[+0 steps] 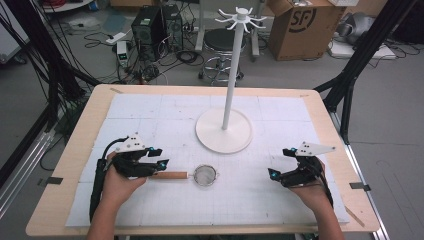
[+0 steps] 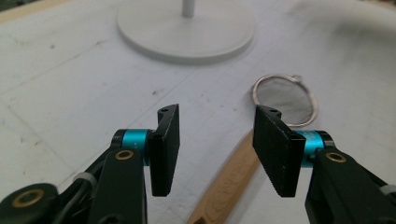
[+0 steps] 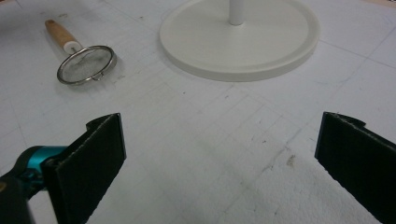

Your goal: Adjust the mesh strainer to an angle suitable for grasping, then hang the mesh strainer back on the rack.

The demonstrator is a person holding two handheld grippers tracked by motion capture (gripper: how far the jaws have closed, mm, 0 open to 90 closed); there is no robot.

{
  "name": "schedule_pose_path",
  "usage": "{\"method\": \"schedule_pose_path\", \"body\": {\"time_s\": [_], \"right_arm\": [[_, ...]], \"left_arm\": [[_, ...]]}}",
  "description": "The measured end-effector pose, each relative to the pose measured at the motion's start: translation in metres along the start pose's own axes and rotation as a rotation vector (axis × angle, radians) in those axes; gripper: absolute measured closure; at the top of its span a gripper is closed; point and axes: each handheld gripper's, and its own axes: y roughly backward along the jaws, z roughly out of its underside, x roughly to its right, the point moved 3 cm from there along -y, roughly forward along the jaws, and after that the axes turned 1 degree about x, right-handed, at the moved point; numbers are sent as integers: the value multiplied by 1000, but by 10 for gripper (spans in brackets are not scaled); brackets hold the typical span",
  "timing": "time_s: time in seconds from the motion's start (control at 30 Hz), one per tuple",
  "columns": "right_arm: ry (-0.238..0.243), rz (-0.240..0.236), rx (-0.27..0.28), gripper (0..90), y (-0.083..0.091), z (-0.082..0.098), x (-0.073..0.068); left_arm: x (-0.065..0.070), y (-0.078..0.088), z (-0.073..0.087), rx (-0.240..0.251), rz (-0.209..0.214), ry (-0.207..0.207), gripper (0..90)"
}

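Observation:
A small mesh strainer (image 1: 205,175) with a wooden handle (image 1: 170,175) lies flat on the white mat, front centre. My left gripper (image 1: 162,159) hovers just over the handle's end. In the left gripper view its jaws (image 2: 218,112) stand open; the handle (image 2: 229,182) lies below the gap, untouched, and the mesh bowl (image 2: 285,100) lies beyond the right jaw. My right gripper (image 1: 278,161) rests at the front right, open wide (image 3: 223,119) over bare mat. A white hook stand (image 1: 231,75) rises from its round base (image 1: 223,131) behind the strainer.
The white gridded mat (image 1: 150,115) covers a wooden table (image 1: 60,190). On the floor beyond the table are a stool (image 1: 223,42), a cardboard box (image 1: 305,25) and computer cases (image 1: 150,25). Black frame legs (image 1: 350,70) flank the table.

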Motion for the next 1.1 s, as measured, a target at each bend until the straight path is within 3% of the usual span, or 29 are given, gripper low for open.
{"method": "schedule_pose_path", "body": {"time_s": [0.2,0.3,0.6,1.1], "right_arm": [[-8,-3,-6,7,-1,1,1],[-7,-4,-9,7,-2,1,1],[-12,-10,-14,7,-1,2,-1],[-9,-15,-3,6,0,2,0]], "left_arm": [[2,7,-3,43,23,-12,368],[1,4,-1,41,29,3,293],[4,1,-3,40,40,-23,170],[5,-3,-1,2,26,-55,127]]}}
